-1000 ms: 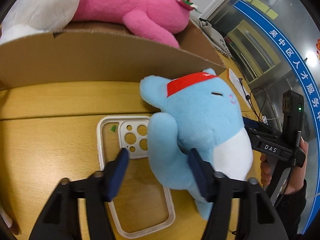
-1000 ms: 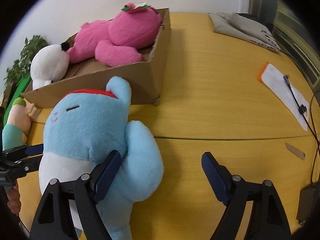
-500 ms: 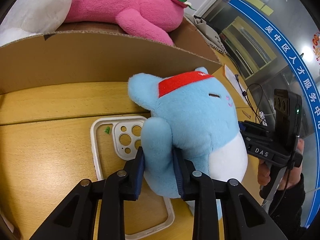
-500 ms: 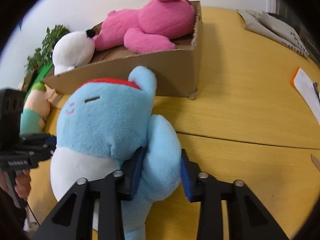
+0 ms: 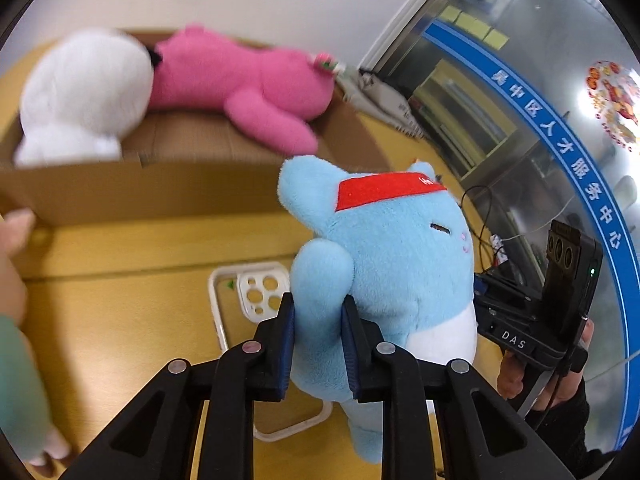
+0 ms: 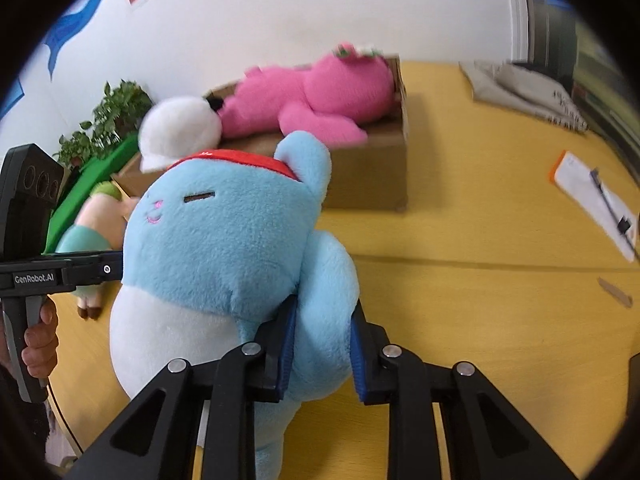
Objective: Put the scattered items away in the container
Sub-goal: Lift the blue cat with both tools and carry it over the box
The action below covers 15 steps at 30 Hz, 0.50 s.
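Observation:
A blue plush toy (image 5: 400,248) with a red headband and white belly hangs above the yellow table. My left gripper (image 5: 318,320) is shut on one of its arms. My right gripper (image 6: 324,332) is shut on its other arm; the toy (image 6: 224,240) fills that view's centre. The cardboard box (image 5: 160,188) stands behind it, holding a pink plush (image 5: 248,80) and a white plush (image 5: 84,92). The box (image 6: 372,184) also shows in the right wrist view.
A clear phone case (image 5: 236,304) lies on the table under the toy. A plush doll in green (image 6: 96,232) lies left of the box. Papers with a pen (image 6: 596,200) and a grey cloth (image 6: 520,88) lie at the right. Potted plant (image 6: 116,116) behind.
Both grippers closed on the blue plush's arms, then lifted it off the table and up toward the box; the box interior now shows more.

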Tool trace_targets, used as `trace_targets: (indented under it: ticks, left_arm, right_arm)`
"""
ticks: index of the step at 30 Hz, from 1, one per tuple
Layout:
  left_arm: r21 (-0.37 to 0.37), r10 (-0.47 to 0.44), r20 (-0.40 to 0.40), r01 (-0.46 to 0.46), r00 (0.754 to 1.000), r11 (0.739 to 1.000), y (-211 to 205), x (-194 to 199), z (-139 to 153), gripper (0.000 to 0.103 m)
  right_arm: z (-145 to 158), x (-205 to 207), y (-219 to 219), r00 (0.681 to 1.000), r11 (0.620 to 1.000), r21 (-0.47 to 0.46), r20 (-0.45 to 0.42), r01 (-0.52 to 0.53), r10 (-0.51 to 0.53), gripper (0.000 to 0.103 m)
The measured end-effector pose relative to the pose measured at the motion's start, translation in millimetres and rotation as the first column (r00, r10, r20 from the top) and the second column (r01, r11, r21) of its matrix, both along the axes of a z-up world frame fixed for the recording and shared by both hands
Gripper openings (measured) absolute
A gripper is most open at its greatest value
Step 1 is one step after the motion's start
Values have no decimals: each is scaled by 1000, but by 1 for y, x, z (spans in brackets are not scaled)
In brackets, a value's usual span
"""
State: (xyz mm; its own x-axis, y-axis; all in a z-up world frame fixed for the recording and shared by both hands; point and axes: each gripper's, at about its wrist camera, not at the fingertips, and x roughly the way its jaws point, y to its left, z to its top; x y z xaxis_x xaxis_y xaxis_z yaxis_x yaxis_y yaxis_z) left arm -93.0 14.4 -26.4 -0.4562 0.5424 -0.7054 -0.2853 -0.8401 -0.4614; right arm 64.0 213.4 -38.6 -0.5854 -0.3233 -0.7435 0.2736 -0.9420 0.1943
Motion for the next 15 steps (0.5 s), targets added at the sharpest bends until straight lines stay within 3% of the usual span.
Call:
trace_targets:
  ticks: [7, 12, 15]
  left_arm:
    - [-2, 52, -92, -53, 994, 999, -33, -14, 53, 22]
    - [-23, 74, -187, -80, 980, 997, -57, -49, 99, 22]
    - [-46, 81, -229, -94, 970, 995, -66, -77, 117, 22]
  right_arm:
    - [64, -12, -32, 985, 999, 21, -168, -37, 41, 23]
    - [99, -50, -63, 964, 995, 63, -252, -71, 84, 22]
    - [114, -79, -72, 956, 998, 36, -284, -60, 68, 22]
